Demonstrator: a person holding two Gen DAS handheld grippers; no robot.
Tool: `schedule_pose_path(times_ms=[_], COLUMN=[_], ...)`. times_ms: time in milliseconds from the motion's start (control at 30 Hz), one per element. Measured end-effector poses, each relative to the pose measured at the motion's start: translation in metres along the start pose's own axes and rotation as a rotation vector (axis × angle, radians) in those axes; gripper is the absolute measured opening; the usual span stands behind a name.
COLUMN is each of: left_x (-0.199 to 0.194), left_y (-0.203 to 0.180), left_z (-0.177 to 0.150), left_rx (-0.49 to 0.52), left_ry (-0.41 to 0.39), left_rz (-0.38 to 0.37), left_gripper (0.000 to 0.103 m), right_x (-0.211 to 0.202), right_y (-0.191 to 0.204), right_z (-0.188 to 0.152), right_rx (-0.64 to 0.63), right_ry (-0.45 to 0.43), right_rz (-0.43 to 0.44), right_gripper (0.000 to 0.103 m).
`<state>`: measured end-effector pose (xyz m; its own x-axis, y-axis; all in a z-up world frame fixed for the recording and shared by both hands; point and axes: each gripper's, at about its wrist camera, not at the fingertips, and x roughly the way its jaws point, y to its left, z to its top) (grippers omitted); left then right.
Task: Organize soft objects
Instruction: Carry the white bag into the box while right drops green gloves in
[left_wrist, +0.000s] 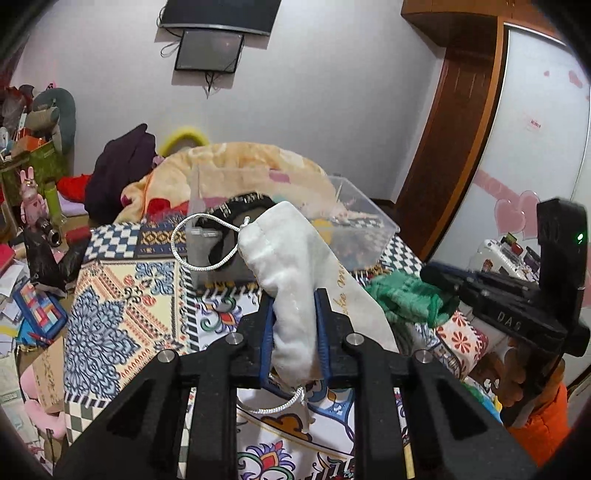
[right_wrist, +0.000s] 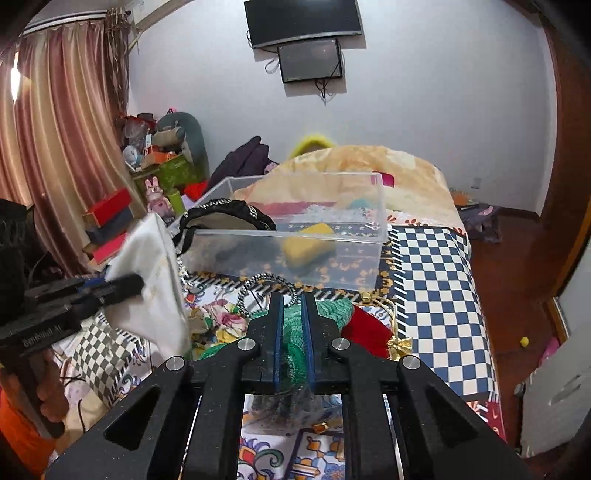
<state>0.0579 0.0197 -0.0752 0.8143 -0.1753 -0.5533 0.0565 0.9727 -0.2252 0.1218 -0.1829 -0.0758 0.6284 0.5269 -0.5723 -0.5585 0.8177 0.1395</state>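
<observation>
My left gripper (left_wrist: 294, 297) is shut on a white velvet drawstring pouch (left_wrist: 291, 266) and holds it above the patterned bedspread, just in front of the clear plastic bin (left_wrist: 373, 218). The pouch also shows in the right wrist view (right_wrist: 155, 280), at the left. My right gripper (right_wrist: 291, 301) is shut on a green knitted item (right_wrist: 291, 332) lying on the bed in front of the bin (right_wrist: 380, 225). The bin holds a black bag (right_wrist: 225, 214) and a yellow sponge-like block (right_wrist: 306, 243). A red pouch (right_wrist: 365, 328) lies right of the green item.
A peach blanket (right_wrist: 369, 162) is heaped behind the bin. Cluttered boxes and toys (right_wrist: 162, 173) stand at the far left by the curtain. A wardrobe (left_wrist: 535, 147) stands on the right. The bed's checkered edge (right_wrist: 436, 295) drops to a wooden floor.
</observation>
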Motion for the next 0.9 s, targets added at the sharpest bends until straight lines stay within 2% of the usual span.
schedule_pose_path(times_ms=[67,167,233,300,500,567,633,667,700,800,900], left_x=[-0.002,-0.003,-0.003,-0.005,-0.008,-0.007,-0.005,-0.004,-0.003,-0.002,0.000], left_y=[0.002,0.004,0.005,0.004,0.004,0.004,0.004,0.003,0.004,0.002,0.000], left_z=[0.002,0.002,0.001,0.000,0.001,0.000,0.000,0.001,0.002,0.008,0.018], left_rx=[-0.006,-0.011,-0.015,-0.016,-0.016,-0.014,-0.013,-0.012,-0.012,-0.006,0.016], left_ry=[-0.008,-0.011,-0.008,-0.007,-0.017,-0.014,-0.013,-0.013,-0.014,-0.025,-0.041], left_rz=[-0.003,-0.006,-0.011,-0.015,-0.016,-0.018,-0.017,-0.019,-0.020,-0.020,-0.008], left_gripper=[0.020,0.020,0.020,0.020,0.020,0.020,0.020,0.020,0.020,0.020,0.020], right_x=[0.003,0.010,0.013,0.018,0.044,0.046,0.044,0.042,0.041,0.034,0.026], right_y=[-0.005,-0.011,-0.011,-0.009,-0.005,-0.004,-0.003,-0.003,-0.003,-0.003,-0.002], right_z=[-0.001,-0.004,-0.004,-0.004,-0.014,-0.017,-0.018,-0.017,-0.016,-0.015,-0.009], right_rx=[0.019,0.043,0.042,0.029,-0.004,-0.014,-0.020,-0.023,-0.027,-0.026,-0.024], right_ry=[0.029,0.073,0.076,0.077,0.148,0.145,0.142,0.138,0.132,0.116,0.086], right_rz=[-0.007,0.020,0.025,0.021,-0.013,-0.014,-0.007,-0.006,-0.009,-0.012,-0.009], right_gripper=[0.009,0.019,0.036,0.043,0.043,0.039,0.025,0.022,0.012,0.007,0.006])
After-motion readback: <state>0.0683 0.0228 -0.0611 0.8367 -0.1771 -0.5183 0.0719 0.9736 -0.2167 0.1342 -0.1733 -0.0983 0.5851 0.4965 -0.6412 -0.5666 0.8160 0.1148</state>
